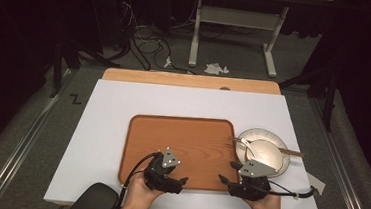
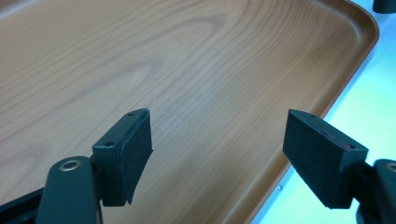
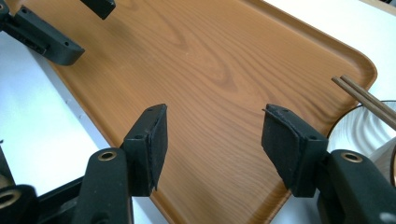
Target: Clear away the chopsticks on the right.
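A brown wooden tray (image 1: 181, 134) lies in the middle of the white table. My left gripper (image 1: 183, 180) hovers over the tray's near left part, open, with bare wood grain (image 2: 201, 79) between its pads. My right gripper (image 1: 227, 174) sits at the tray's near right corner, open too, nothing between its pads; the tray (image 3: 219, 60) stretches ahead of it. To the tray's right stands a white plate (image 1: 265, 151) holding a white spoon (image 1: 250, 148), with a pair of brown chopsticks (image 1: 270, 147) laid across it. The chopsticks (image 3: 364, 98) and plate rim (image 3: 359, 126) show at the right gripper view's edge.
The white tabletop (image 1: 113, 109) sits on a wooden board (image 1: 190, 81). A small white slip (image 1: 316, 184) lies near the right front edge. Beyond the table are a white stand's legs (image 1: 234, 33), cables and crumpled paper (image 1: 215, 68) on the floor. A dark chair part (image 1: 93, 200) is at bottom left.
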The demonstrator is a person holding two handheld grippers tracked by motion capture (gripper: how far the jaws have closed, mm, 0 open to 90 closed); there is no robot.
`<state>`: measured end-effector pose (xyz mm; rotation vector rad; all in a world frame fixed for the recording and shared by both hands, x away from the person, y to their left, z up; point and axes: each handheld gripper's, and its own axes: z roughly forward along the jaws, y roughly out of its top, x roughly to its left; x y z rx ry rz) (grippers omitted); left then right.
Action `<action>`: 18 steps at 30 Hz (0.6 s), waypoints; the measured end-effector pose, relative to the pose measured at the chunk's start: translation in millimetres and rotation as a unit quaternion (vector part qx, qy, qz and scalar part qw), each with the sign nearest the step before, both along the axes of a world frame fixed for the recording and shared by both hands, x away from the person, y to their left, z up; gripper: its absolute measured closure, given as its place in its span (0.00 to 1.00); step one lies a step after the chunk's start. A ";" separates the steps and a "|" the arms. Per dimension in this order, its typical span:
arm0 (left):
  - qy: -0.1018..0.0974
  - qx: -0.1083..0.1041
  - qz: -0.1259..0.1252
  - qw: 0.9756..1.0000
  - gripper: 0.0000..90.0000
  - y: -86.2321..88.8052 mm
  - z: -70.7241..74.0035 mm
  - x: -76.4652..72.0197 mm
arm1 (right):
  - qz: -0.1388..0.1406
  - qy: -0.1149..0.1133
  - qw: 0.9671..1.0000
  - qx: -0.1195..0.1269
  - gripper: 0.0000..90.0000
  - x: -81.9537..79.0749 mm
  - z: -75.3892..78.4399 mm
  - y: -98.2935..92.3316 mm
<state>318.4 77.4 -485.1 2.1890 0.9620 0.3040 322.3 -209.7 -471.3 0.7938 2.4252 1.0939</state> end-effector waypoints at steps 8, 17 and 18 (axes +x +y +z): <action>0.006 -0.006 -0.004 1.000 0.27 -1.4 -0.3 -0.4 | 0.008 0.002 1.000 -0.007 0.46 -0.6 0.7 -1.3; 0.004 -0.003 0.000 1.000 0.27 0.0 -0.4 -0.2 | 0.010 -0.012 1.000 -0.019 0.47 -1.4 3.6 -4.9; 0.004 -0.004 0.000 1.000 0.27 0.1 -0.3 0.0 | 0.009 -0.012 1.000 -0.014 0.47 -1.6 5.0 -6.1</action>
